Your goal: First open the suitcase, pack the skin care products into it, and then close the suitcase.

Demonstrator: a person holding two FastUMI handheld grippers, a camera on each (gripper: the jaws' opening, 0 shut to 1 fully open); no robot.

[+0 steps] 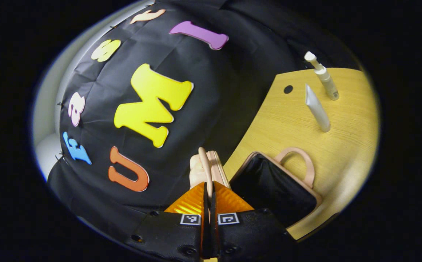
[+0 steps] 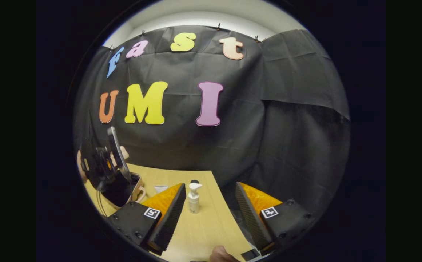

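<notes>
My left gripper point(image 1: 208, 186) is shut on the thin edge of the pink suitcase lid point(image 1: 206, 168), which stands raised in front of the camera. Beside it the suitcase's black-lined body point(image 1: 269, 187) lies open on the wooden table point(image 1: 287, 123), its curved handle point(image 1: 307, 163) towards the bottles. A white pump bottle point(image 1: 325, 78) and a white tube point(image 1: 317, 109) stand beyond it. In the right gripper view my right gripper point(image 2: 211, 207) is open and holds nothing; the pump bottle point(image 2: 194, 198) stands just ahead between its fingers, slightly left. The tube point(image 2: 160, 189) peeks out behind the left finger.
The right gripper view shows the left gripper point(image 2: 103, 169) with a hand on it, at the far left over the suitcase point(image 2: 132, 189). A small dark hole point(image 1: 288, 89) marks the tabletop near its back edge. Black cloth walls close in behind and to the right of the table.
</notes>
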